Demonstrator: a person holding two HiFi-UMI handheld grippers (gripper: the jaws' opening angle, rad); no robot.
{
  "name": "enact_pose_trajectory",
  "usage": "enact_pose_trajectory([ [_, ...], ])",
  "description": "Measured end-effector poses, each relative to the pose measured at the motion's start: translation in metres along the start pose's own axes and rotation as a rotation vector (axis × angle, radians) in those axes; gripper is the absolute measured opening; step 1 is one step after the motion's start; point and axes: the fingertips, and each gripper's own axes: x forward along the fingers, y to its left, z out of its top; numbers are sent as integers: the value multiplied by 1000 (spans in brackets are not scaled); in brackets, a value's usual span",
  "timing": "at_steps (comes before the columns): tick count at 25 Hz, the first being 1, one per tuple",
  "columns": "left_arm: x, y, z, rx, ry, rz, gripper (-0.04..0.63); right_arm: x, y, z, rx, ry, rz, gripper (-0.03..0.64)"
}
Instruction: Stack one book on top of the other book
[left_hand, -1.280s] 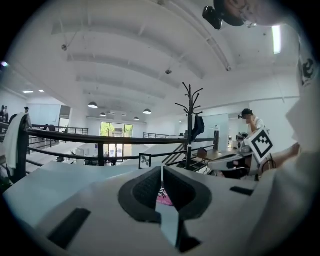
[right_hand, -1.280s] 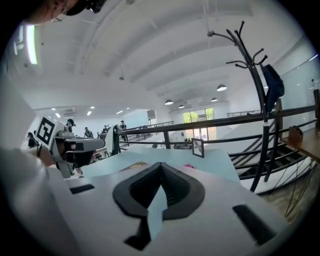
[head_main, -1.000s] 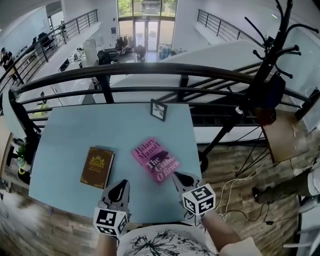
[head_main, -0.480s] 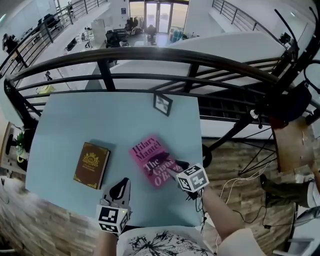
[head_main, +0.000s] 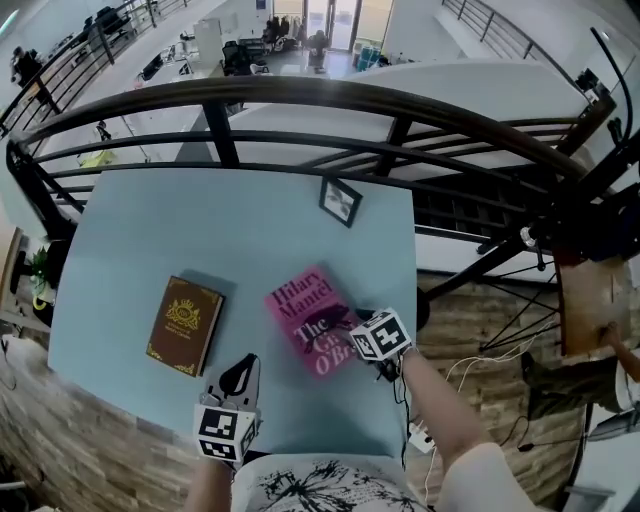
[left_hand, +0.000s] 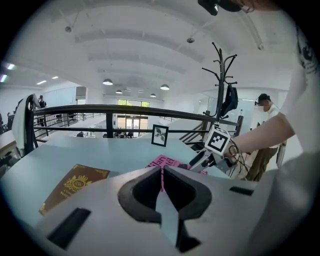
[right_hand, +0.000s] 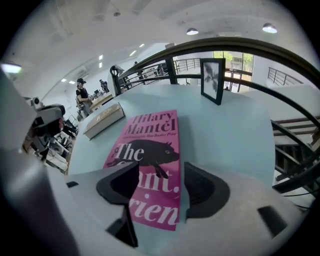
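Observation:
A pink paperback (head_main: 308, 312) lies flat on the light blue table (head_main: 150, 230), right of centre. A brown hardback with a gold emblem (head_main: 185, 325) lies to its left, apart from it. My right gripper (head_main: 345, 320) tilts down over the pink book's near right corner. Its jaws are opening wide, and in the right gripper view (right_hand: 157, 185) the near end of the pink book (right_hand: 150, 145) shows between them, not pressed. My left gripper (head_main: 238, 378) hovers shut and empty near the table's front edge, between the two books; the left gripper view (left_hand: 162, 190) shows its jaws together.
A small framed picture (head_main: 341, 202) stands at the table's far right edge. A dark metal railing (head_main: 300, 100) runs behind the table. The table's right edge (head_main: 410, 300) drops to a wooden floor with cables (head_main: 470, 370). A dark coat stand (left_hand: 220, 85) rises at the right.
My right gripper has moved forward and down from the table's front edge onto the pink book, and its jaws have gone from shut to wide. The left gripper has sunk a little.

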Motion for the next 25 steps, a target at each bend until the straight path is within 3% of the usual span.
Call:
enact_pose_trajectory([
  [3,3,-1,-9,-19,19,-8,15,12,0,-9,63,23,54,275],
  [7,8,-3,-14,-29,29,-12,15,16,3,-13,210,10,129,227],
  [18,16,-17,-25,-32,81,-71,15,3,17,-37,428,-68,15,207],
  [25,28,-37,-45,-153,227,-147,15,-8,39,-63,613,-133,-59,195],
])
